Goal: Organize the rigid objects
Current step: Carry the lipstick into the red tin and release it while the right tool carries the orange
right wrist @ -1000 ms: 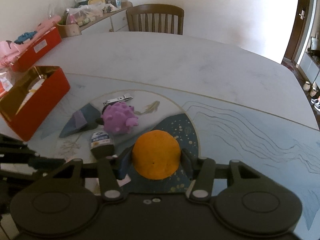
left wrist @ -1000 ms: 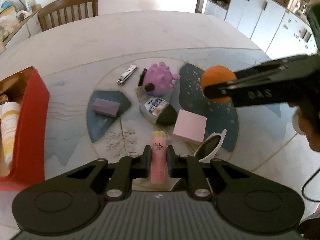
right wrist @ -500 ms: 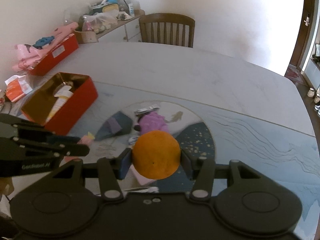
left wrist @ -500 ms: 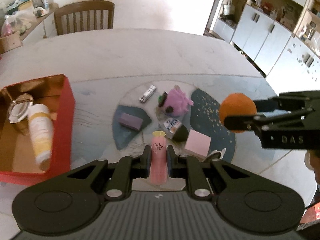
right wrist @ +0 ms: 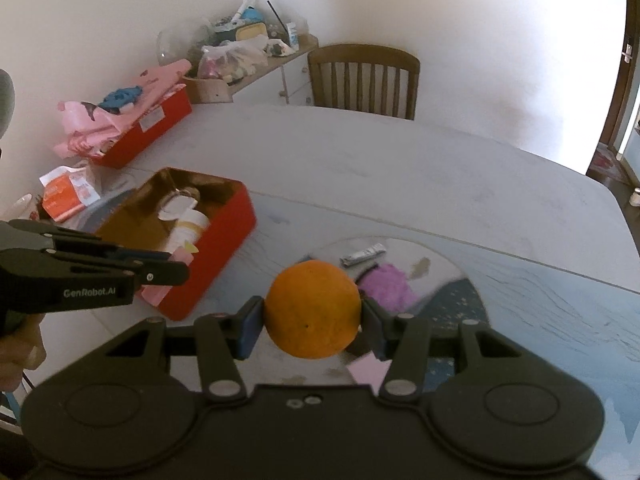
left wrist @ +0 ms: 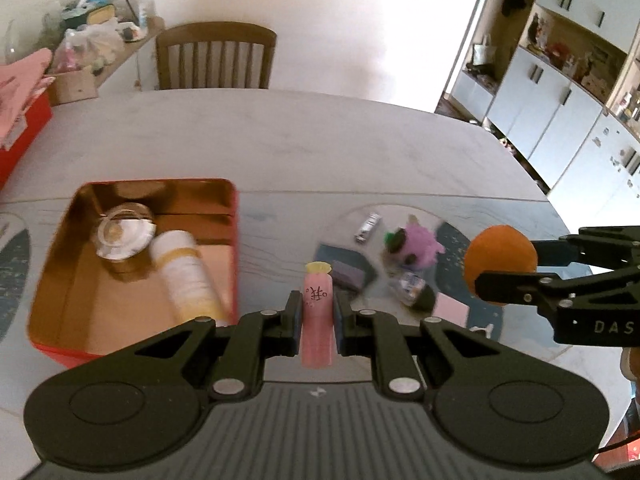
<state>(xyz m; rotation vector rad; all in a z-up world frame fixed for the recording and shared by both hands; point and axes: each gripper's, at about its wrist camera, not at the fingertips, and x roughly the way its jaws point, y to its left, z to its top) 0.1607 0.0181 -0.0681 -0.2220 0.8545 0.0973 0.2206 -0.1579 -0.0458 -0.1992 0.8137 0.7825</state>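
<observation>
Both my grippers have lifted off the table's centre toward its left edge. The left gripper [left wrist: 316,316] clamps the pink tube [left wrist: 317,312], long axis forward, nearer the red tin [left wrist: 236,240] ahead-left; the right gripper [right wrist: 313,316] squeezes the orange [right wrist: 313,314].

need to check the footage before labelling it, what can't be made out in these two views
- Pink block, right wrist view: mostly hidden behind the right gripper and its orange.
- Small bottle beside the purple toy, left wrist view: label blurred, unreadable.
- Red box contents, both views: blurred; a white tube lies inside.
</observation>
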